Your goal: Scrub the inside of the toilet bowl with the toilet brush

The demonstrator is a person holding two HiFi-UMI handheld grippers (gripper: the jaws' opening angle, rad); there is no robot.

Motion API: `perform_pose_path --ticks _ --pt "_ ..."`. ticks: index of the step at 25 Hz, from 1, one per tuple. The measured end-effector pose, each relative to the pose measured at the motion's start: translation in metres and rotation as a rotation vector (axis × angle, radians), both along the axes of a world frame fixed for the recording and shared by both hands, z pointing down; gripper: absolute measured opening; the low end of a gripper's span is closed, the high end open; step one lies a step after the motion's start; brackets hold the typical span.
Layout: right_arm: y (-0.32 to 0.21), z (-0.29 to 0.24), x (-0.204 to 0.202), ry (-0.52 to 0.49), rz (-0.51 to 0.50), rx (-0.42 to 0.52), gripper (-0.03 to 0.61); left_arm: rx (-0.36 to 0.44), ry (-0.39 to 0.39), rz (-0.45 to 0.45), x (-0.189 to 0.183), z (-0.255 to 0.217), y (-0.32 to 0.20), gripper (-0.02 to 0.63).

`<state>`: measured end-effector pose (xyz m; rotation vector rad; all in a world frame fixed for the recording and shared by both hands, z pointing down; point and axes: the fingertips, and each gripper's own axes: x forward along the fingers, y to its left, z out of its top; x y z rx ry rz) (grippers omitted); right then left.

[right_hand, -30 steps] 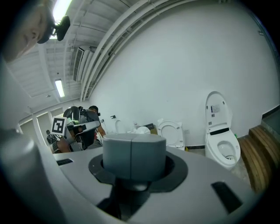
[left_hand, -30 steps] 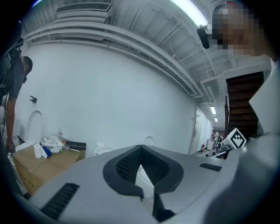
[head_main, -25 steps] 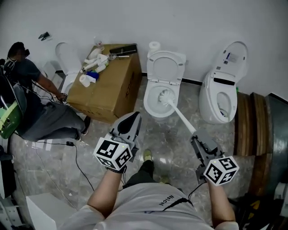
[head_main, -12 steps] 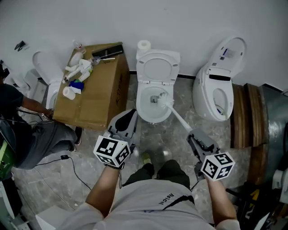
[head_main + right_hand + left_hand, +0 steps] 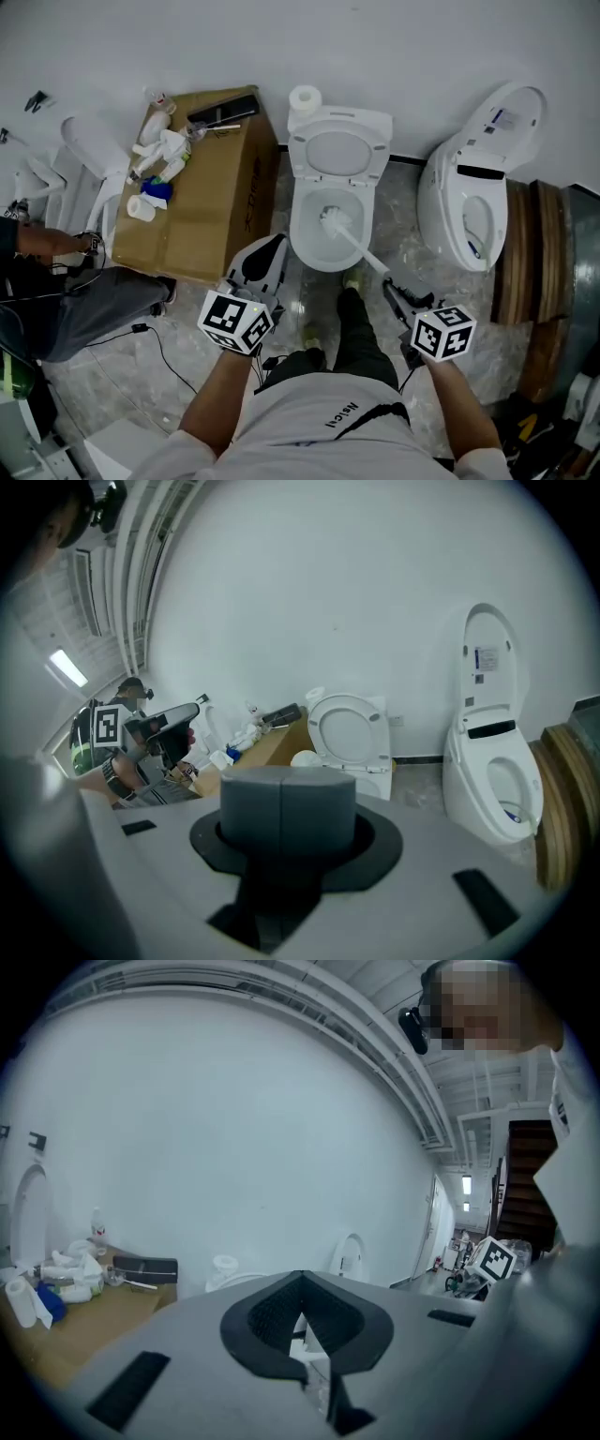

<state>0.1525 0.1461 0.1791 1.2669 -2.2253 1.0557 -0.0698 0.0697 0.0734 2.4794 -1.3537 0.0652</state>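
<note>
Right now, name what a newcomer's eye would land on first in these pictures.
The toilet in the middle, seat raised, with the toilet brush head down in its bowl and its handle gripped by the right tool. Left of it stands a cardboard box with clutter on top; right of it, a second toilet with its lid up.

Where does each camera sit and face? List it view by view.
Head view: on the person's head, steeply down at the toilet bowl; forearms, left gripper and right gripper show.
Left gripper view: on the left gripper, toward the wall; shut fingers show.
Right gripper view: on the right gripper, toward the raised lid; fingers clamp the toilet brush.
Shared: cardboard box, in all three.
</note>
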Motion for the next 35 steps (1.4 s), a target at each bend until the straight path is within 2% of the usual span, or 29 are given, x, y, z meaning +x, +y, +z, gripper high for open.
perform_pose_path --ticks 6,13,19,25,35 --pt "-0.080 0.055 0.011 -0.076 -0.067 -0.127 0.156 -0.023 -0.046 -0.074 0.013 0.022 -0.067 0.008" --pt "-0.136 0.148 0.011 -0.174 -0.062 -0.298 0.156 -0.118 -0.078 -0.132 0.026 0.094 -0.110 0.009" --pt "-0.155 0.238 -0.012 -0.140 -0.067 -0.326 0.156 -0.195 -0.085 -0.160 0.016 0.183 -0.125 0.008" --pt "-0.163 0.320 -0.039 -0.151 -0.010 -0.354 0.156 -0.239 -0.072 -0.165 0.010 0.273 -0.127 0.008" --pt "-0.173 0.403 -0.071 -0.190 0.123 -0.387 0.156 -0.292 -0.083 -0.144 -0.016 0.349 -0.100 0.008"
